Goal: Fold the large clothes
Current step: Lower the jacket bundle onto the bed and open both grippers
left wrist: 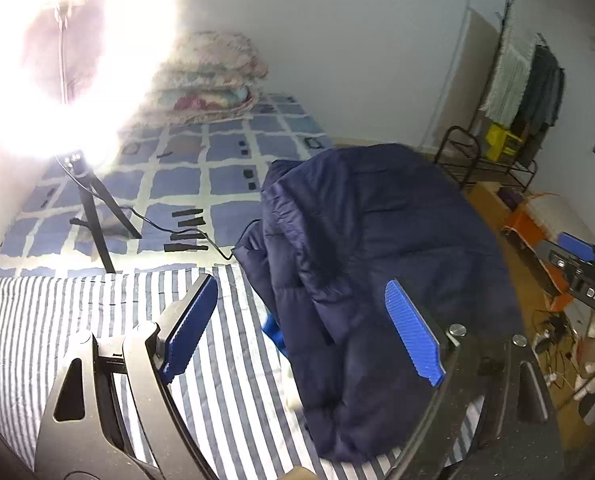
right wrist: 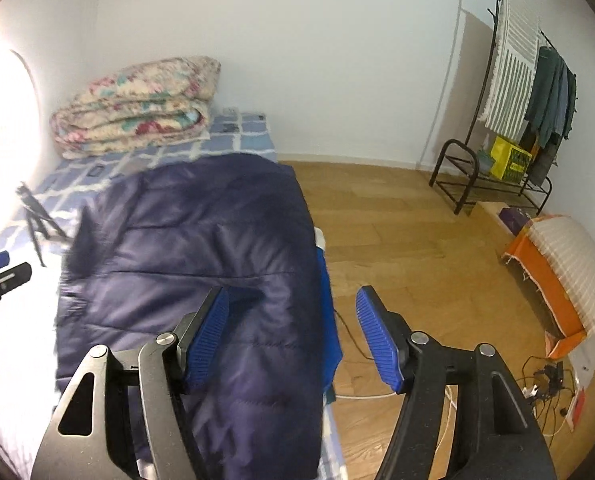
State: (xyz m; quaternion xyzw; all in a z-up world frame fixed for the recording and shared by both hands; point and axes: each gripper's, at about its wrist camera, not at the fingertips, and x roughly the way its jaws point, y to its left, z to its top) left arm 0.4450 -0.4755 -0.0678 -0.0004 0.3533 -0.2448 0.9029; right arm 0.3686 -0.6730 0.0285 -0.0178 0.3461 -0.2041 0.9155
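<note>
From my left wrist camera, the left gripper (left wrist: 303,324) stands wide apart, its blue pads (left wrist: 413,334) holding nothing. The navy puffer jacket (left wrist: 377,280) lies bunched and folded over on itself on the striped sheet (left wrist: 57,320), filling the view from centre out to 3 o'clock; the right-hand pad hangs over its quilted surface, though I cannot tell whether it touches. At 10 o'clock a ring light (left wrist: 57,60) flares so hard it washes out that corner — its tripod (left wrist: 97,216) stands on the blue checked bedcover (left wrist: 201,168), with a black cable trailing toward the jacket. A folded floral quilt (left wrist: 213,76) sits at 12 o'clock against the wall. At 3 o'clock I catch the right gripper (left wrist: 577,256) just past the jacket's edge.

From the right wrist camera, the right gripper (right wrist: 293,336) is also spread wide and empty. The jacket (right wrist: 201,264) runs from 6 o'clock up to centre, along the bed's edge, and the left pad sits above it while the right pad hangs over the wooden floor (right wrist: 417,240). A clothes rack (right wrist: 525,92) with hanging garments stands at 2 o'clock — an orange box (right wrist: 545,280) lies at 4 o'clock beside tangled cables.
</note>
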